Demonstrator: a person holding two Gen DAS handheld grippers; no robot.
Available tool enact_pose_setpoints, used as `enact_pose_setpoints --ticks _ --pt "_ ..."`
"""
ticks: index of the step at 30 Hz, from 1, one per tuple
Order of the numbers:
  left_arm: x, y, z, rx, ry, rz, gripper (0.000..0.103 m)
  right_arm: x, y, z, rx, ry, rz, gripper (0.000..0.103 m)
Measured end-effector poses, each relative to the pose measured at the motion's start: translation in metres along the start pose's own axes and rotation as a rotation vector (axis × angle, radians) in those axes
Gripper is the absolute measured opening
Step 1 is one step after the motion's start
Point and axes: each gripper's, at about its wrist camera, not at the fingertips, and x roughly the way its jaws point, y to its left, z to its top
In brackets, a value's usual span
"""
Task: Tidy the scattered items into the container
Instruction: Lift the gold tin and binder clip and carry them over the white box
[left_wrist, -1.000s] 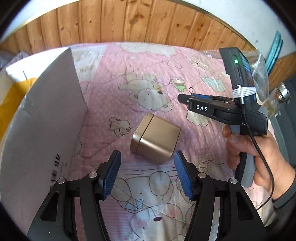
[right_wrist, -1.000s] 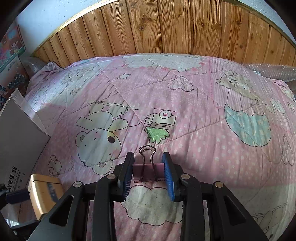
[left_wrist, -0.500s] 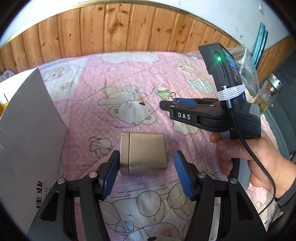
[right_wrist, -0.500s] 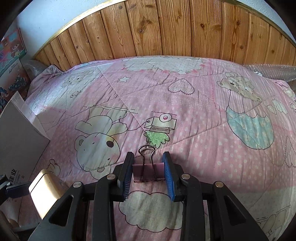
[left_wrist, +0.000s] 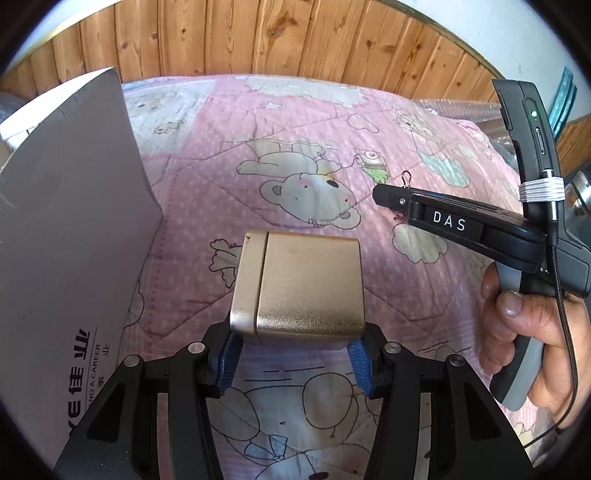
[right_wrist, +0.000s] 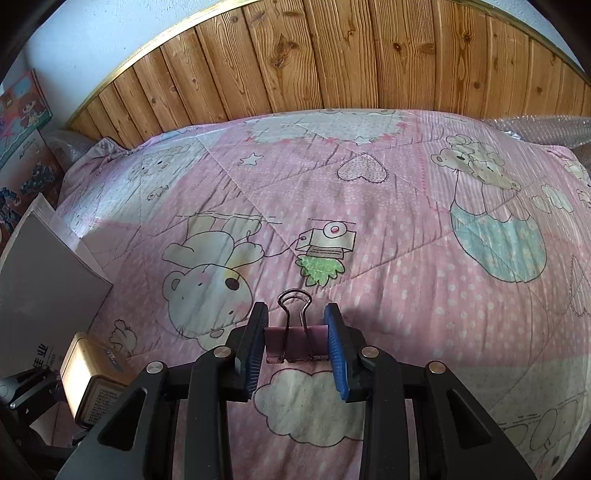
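Note:
My left gripper is shut on a gold metal tin and holds it above the pink quilt; the tin also shows in the right wrist view. My right gripper is shut on a pink binder clip, wire handle pointing forward; the clip's wire handle pokes up above the right gripper in the left wrist view. The grey cardboard box stands at the left, its open top hidden; it also shows in the right wrist view.
The pink cartoon quilt covers the bed. A wooden headboard runs along the back. Bubble wrap lies at the far right. Colourful boxes stand at the far left.
My left gripper has closed on the gold tin and lifted it. The right gripper still holds the binder clip and has barely moved.

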Motion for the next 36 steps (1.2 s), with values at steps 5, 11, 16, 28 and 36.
enact_pose_setpoints --ticks 5,11,16,28,36 --pt "-0.022 -0.005 -0.004 0.007 -0.026 -0.016 0.052 -0.015 0.016 -0.005 -0.001 -0.002 0.023 0.033" --pt "-0.054 -0.007 -0.019 0.008 -0.040 -0.040 0.052 -0.037 0.031 -0.016 0.045 -0.003 0.065 0.033" --pt "-0.077 -0.002 -0.034 -0.005 -0.045 -0.051 0.052 -0.057 0.049 -0.028 0.036 -0.006 0.074 0.033" --pt "-0.107 0.001 -0.062 -0.017 -0.039 -0.078 0.052 -0.098 0.091 -0.057 -0.041 -0.020 0.036 0.033" --pt "-0.125 0.007 -0.076 -0.031 -0.047 -0.088 0.052 -0.113 0.105 -0.080 -0.044 -0.010 0.032 0.033"
